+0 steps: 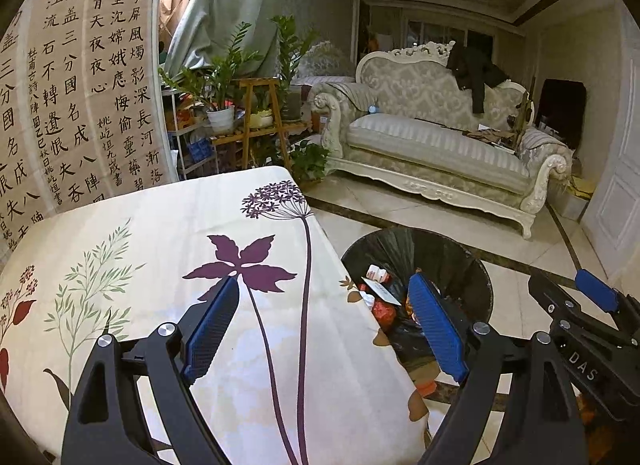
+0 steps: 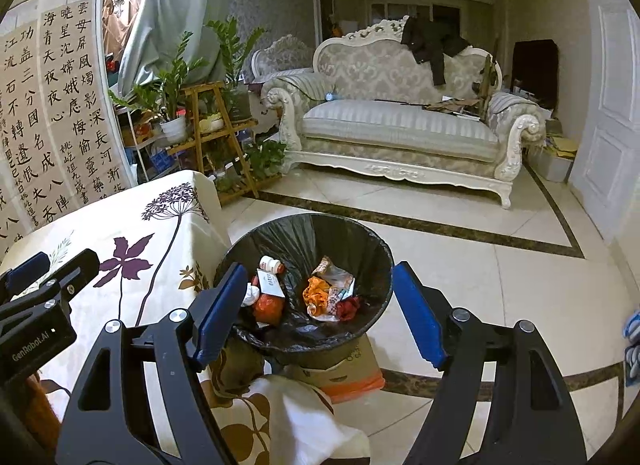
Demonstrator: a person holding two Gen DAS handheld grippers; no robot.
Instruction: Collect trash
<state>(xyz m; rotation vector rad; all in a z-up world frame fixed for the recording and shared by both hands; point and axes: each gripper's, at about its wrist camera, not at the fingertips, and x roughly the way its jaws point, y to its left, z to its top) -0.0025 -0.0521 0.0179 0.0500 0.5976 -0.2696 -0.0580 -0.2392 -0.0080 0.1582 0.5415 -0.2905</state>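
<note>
A round bin with a black liner (image 2: 360, 241) stands on the floor beside the table. It holds trash: a white pill bottle (image 2: 271, 264), a white card (image 2: 270, 283), a red wrapper (image 2: 267, 309) and crumpled orange and red wrappers (image 2: 330, 295). My right gripper (image 2: 318, 307) is open and empty above the bin. My left gripper (image 1: 326, 325) is open and empty over the table's right edge, with the bin (image 1: 472, 261) just to its right. The right gripper's blue pads (image 1: 596, 291) show at the right of the left wrist view.
The table carries a cream cloth with purple flowers (image 1: 160, 233). A cardboard box (image 2: 344, 375) lies under the bin. A white sofa (image 2: 400, 125) stands across the tiled floor. Plant stands (image 2: 212, 121) and a calligraphy wall (image 2: 52, 105) are at the left.
</note>
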